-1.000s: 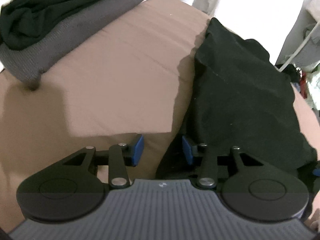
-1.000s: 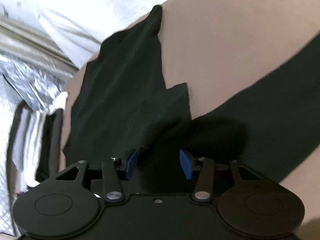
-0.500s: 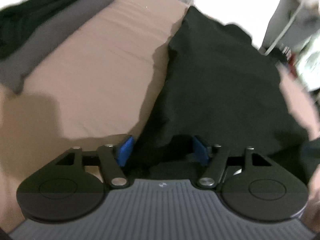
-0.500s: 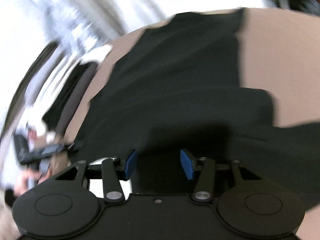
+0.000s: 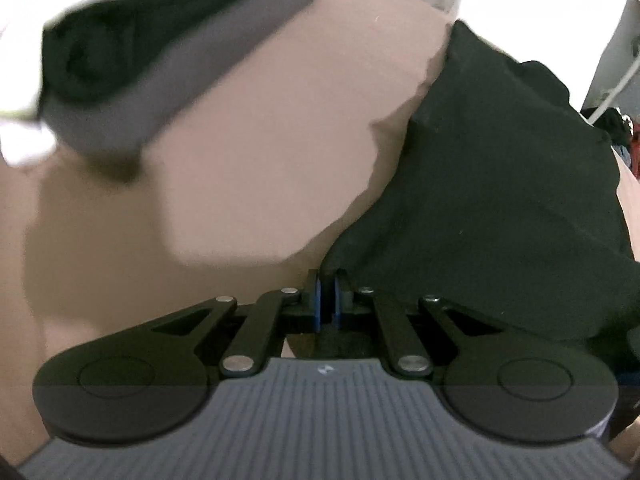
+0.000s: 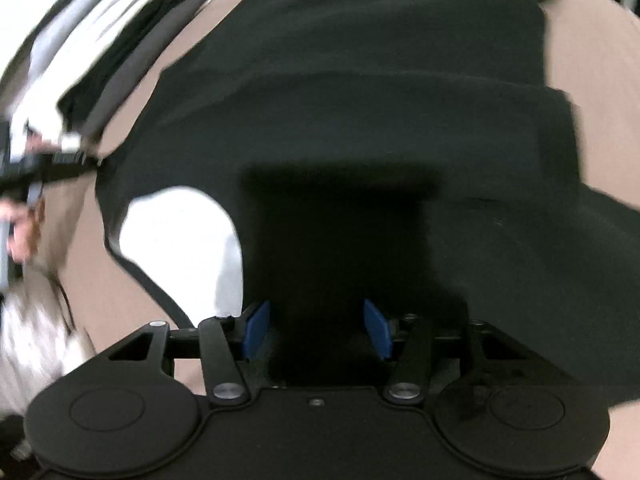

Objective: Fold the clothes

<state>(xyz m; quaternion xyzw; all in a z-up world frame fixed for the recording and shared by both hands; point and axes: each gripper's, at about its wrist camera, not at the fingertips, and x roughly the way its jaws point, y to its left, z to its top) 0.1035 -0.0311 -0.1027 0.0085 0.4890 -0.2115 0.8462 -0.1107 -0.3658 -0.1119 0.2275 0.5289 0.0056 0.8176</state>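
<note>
A black garment [image 5: 500,180] lies spread on the brown bed cover [image 5: 260,160]. My left gripper [image 5: 328,300] is shut on the garment's near left edge, with the cloth pinched between the blue pads. In the right wrist view the same garment [image 6: 360,120] fills the middle, and a white patch [image 6: 180,248] shows at its curved opening. My right gripper [image 6: 316,330] hovers low over the dark cloth. Its jaws are opening, and the blue pads stand apart without pressing on the fabric below them.
A stack of folded dark and grey clothes [image 5: 160,60] sits at the far left of the bed. The stack [image 6: 100,60] also shows blurred in the right wrist view, with a hand [image 6: 20,232] at the left edge. White curtains hang behind.
My left gripper slid onto the garment's edge and shut on it. My right gripper rolled and swung across the garment; a white patch at its opening came into view.
</note>
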